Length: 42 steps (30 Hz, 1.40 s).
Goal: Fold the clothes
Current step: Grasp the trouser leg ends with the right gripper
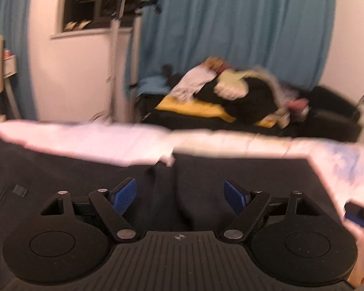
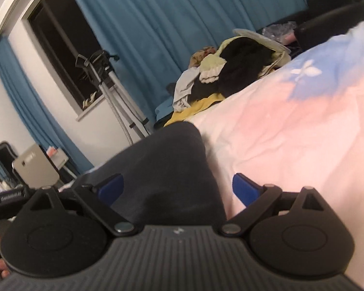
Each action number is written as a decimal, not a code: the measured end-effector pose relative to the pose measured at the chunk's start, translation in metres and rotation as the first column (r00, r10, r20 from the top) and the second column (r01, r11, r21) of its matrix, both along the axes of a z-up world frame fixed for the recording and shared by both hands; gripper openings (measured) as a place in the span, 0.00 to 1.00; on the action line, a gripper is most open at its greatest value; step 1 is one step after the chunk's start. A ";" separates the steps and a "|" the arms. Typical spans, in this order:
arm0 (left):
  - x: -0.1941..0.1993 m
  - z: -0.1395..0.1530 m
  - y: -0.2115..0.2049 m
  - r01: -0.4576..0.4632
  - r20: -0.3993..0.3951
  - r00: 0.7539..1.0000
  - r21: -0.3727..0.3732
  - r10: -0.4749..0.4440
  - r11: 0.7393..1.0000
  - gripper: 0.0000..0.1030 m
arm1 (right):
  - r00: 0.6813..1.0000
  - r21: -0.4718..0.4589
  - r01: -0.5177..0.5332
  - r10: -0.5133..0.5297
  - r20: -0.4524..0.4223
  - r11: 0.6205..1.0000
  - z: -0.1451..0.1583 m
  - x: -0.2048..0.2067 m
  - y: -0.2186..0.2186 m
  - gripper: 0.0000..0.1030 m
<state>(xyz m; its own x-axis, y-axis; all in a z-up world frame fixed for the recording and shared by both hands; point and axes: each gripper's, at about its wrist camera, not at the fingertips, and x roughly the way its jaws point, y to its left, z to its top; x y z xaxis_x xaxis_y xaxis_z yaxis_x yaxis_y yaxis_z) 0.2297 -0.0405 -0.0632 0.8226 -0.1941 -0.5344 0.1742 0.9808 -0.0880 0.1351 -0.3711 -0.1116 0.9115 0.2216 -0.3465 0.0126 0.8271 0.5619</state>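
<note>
A dark garment [image 1: 230,172] lies spread on the pink and blue bed sheet [image 1: 97,140]. My left gripper [image 1: 179,194] is open, low over the garment, with a fold of the dark cloth running between its blue pads [image 1: 123,194]. My right gripper [image 2: 177,189] is open too, with a corner of the dark garment [image 2: 167,160] lying between its blue fingers [image 2: 245,189]. The right gripper's edge shows at the right of the left wrist view [image 1: 359,215].
A pile of mixed clothes [image 1: 233,92] on a yellow cloth sits on a black sofa [image 1: 327,116] beyond the bed; it also shows in the right wrist view [image 2: 230,72]. Blue curtains [image 1: 230,24], a window [image 1: 92,0] and a stand [image 2: 114,92] are behind.
</note>
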 end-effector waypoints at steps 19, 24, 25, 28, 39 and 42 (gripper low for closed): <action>-0.028 -0.048 0.017 -0.037 -0.030 0.999 -0.025 0.036 0.999 0.80 | 0.956 0.253 -0.229 0.168 0.240 0.940 -0.018 0.016 0.011 1.00; -0.028 -0.050 0.016 -0.034 -0.029 0.999 -0.024 0.033 0.999 0.80 | 0.965 0.372 -0.193 0.107 0.241 0.908 -0.035 0.021 0.001 1.00; -0.028 -0.050 0.016 -0.032 -0.028 0.999 -0.025 0.031 0.999 0.80 | 0.978 0.390 -0.162 0.094 0.187 0.906 -0.044 0.026 -0.002 1.00; -0.029 -0.052 0.015 -0.027 -0.017 1.000 -0.027 0.026 0.999 0.80 | 0.990 0.390 -0.132 0.099 0.102 0.911 -0.055 0.038 -0.003 0.99; -0.037 -0.049 0.006 -0.012 -0.004 1.000 0.015 0.012 1.000 0.80 | 1.000 0.248 -0.030 0.029 0.006 0.968 -0.027 0.028 0.004 0.24; -0.044 -0.046 -0.006 0.007 0.003 1.000 0.045 -0.008 0.999 0.80 | 0.999 0.142 -0.010 0.005 0.039 0.990 -0.001 0.012 0.012 0.17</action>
